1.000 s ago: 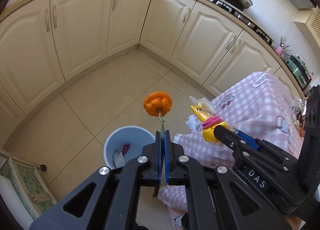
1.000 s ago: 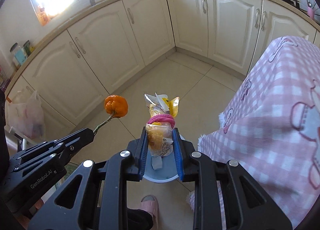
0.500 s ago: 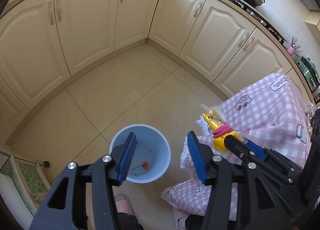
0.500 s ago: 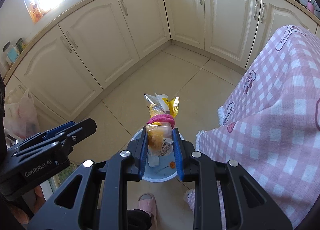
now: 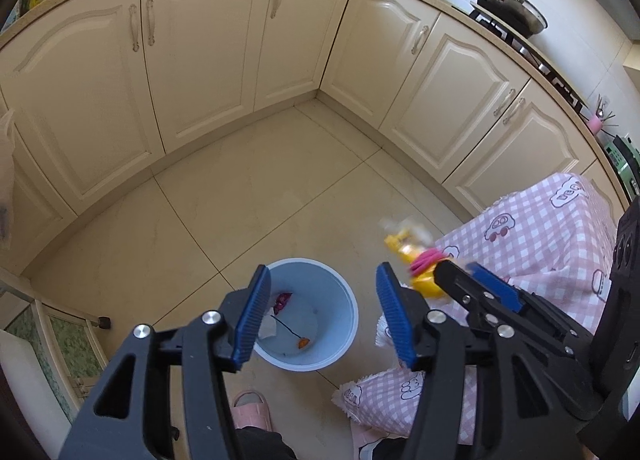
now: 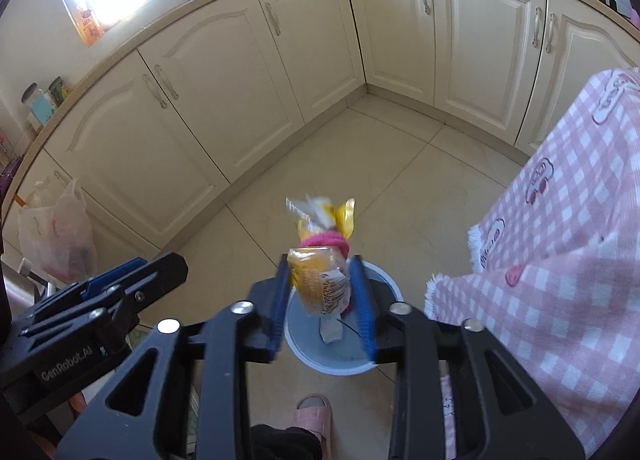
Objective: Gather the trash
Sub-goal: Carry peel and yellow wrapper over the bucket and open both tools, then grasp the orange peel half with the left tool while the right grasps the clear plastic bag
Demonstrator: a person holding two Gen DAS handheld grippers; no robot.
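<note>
A light blue bin point(image 5: 349, 302) stands on the floor tiles below both grippers. In it lie an orange flower on a stem point(image 5: 303, 342), a purple wrapper point(image 5: 282, 301) and white paper. My left gripper point(image 5: 324, 316) hangs open over the bin with nothing between its pads; the right wrist view shows the left gripper point(image 6: 160, 270) at lower left. My right gripper point(image 6: 321, 300) is above the bin point(image 6: 394, 288), jaws opening. Between them a yellow snack bag tied with a pink band point(image 6: 318, 280) looks blurred and loose, with small gaps to the pads. From the left wrist, the right gripper point(image 5: 458, 272) and bag point(image 5: 416, 264) show beside the bin.
A pink checked tablecloth point(image 6: 560, 220) hangs down just right of the bin. A pink slipper point(image 6: 314, 412) on a person's foot is at the bin's near side. Cream cabinets point(image 5: 200, 80) ring the floor. A plastic bag point(image 6: 56, 232) hangs at far left.
My left gripper opened and the orange flower dropped into the bin. The right jaws, shut on the snack bag before, have spread apart. Both grippers shifted over the bin.
</note>
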